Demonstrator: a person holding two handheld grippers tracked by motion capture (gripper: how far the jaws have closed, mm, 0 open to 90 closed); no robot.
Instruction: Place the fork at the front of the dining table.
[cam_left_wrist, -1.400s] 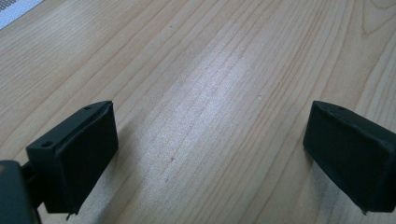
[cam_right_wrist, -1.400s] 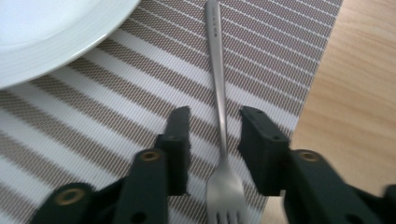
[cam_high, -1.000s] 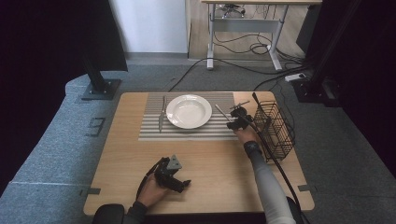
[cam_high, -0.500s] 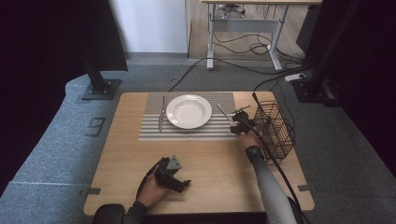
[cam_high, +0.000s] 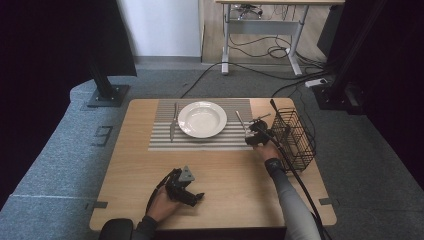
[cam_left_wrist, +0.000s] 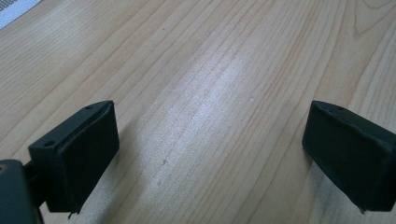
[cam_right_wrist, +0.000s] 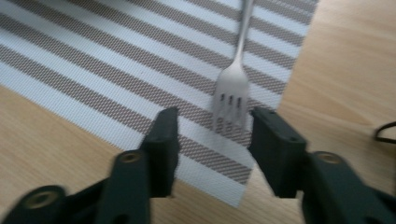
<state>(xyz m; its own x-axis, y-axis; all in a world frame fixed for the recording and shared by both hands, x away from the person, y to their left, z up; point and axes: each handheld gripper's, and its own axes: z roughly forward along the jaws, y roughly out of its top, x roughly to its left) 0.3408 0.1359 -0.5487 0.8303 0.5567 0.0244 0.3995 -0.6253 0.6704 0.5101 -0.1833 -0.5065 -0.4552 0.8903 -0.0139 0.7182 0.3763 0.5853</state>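
Our left gripper rests low over the bare wood near the front edge of the table, and in the left gripper view its two black jaws stand wide apart with nothing but wood grain between them. Our right gripper sits at the right end of the striped placemat, just beside the black wire basket. In the right gripper view its jaws are spread, not pinching anything, and the tines of the fork lie on the mat just beyond the gap between them, nearer the right jaw. We see the fork handle running away from us toward the far edge of the mat.

From the high view we see the fork lying on the mat to the right of the white plate, which sits at the middle of the mat. A knife lies on the mat to the left of the plate. A black cable trails back from our right gripper along the forearm.
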